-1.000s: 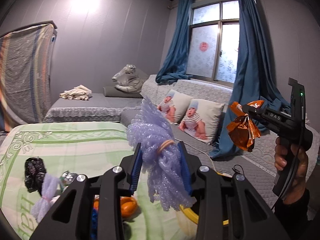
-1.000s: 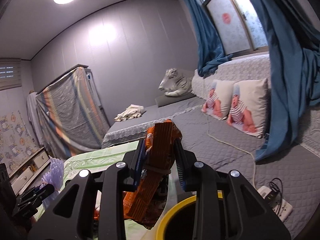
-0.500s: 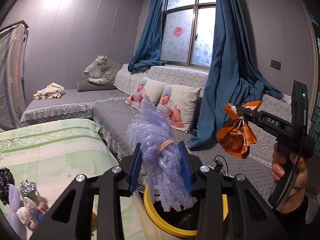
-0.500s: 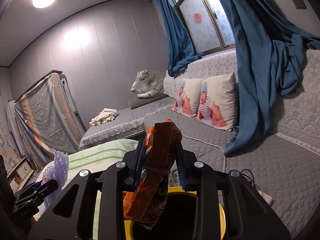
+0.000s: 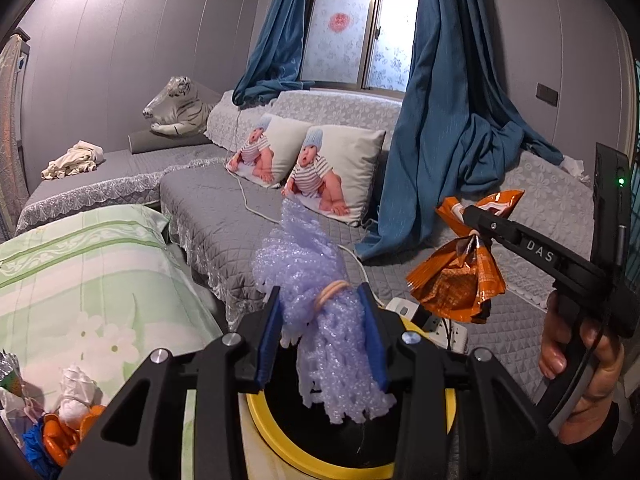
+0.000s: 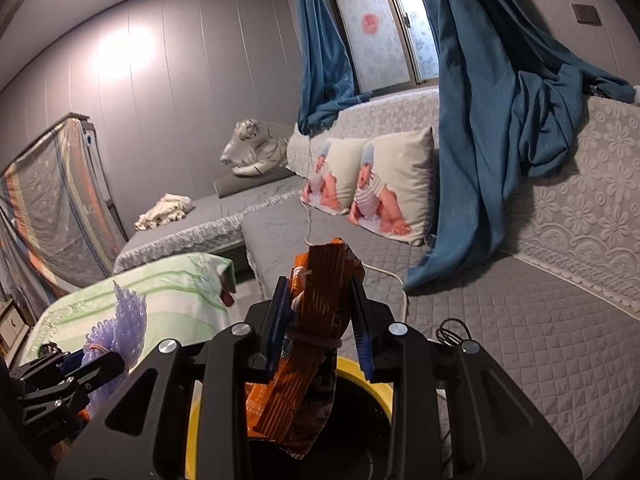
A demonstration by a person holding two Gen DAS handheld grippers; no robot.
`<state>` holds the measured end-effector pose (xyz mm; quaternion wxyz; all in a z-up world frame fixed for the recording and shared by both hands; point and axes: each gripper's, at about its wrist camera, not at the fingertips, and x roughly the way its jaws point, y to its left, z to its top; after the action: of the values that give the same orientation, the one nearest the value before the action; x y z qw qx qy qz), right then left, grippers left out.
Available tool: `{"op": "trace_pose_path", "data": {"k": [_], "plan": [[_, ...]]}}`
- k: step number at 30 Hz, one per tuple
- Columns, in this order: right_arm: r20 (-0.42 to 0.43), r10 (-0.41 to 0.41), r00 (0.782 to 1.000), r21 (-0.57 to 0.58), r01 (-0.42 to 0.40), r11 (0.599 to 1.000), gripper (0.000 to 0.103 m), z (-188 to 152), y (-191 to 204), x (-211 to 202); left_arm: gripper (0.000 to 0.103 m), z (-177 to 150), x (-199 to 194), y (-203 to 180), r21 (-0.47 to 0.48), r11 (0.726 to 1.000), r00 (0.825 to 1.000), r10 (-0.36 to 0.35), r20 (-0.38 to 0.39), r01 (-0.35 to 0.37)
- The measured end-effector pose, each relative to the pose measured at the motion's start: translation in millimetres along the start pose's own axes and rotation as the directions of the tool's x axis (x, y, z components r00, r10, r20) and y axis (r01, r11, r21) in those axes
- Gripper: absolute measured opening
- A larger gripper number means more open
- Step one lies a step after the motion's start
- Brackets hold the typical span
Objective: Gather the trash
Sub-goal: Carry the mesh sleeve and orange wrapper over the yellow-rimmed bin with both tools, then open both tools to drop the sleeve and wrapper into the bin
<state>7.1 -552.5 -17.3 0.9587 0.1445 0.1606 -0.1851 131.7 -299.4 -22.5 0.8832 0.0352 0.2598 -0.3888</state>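
Observation:
My left gripper [image 5: 320,328] is shut on a bundle of purple bubble wrap [image 5: 316,280] tied with a rubber band, held over the yellow-rimmed black bin [image 5: 320,456]. My right gripper [image 6: 320,316] is shut on an orange snack wrapper [image 6: 316,312], also above the bin [image 6: 360,420]. The right gripper and its orange wrapper [image 5: 456,284] show at the right of the left wrist view. The left gripper with the bubble wrap [image 6: 124,320] shows at the lower left of the right wrist view.
A table with a green floral cloth [image 5: 80,280] stands left of the bin, with several pieces of trash [image 5: 60,420] at its near edge. A grey sofa [image 5: 248,216] with two baby-print pillows [image 5: 316,168], blue curtains [image 5: 440,140] and a power strip [image 5: 436,324] lie beyond.
Both grippers have swung right from over the table to above the bin, each still holding its piece of trash. The bin's mouth now shows under both.

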Motion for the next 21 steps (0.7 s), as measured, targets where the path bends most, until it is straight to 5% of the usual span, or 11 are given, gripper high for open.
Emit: {"op": "trace_pose_path", "data": {"k": [8, 21], "plan": [[-0.080, -0.070, 0.994, -0.005, 0.070, 0.998, 0.028, -21.3, -4.2, 25.9, 0.036, -12.5, 22.6, -3.5, 0.003, 1.000, 0.998, -0.011, -0.058, 0.011], [-0.149, -0.074, 0.986, -0.011, 0.073, 0.997, 0.029, -36.8, -4.3, 48.6, 0.038, -18.7, 43.9, -5.0, 0.000, 1.000, 0.993, -0.020, -0.112, 0.020]]}}
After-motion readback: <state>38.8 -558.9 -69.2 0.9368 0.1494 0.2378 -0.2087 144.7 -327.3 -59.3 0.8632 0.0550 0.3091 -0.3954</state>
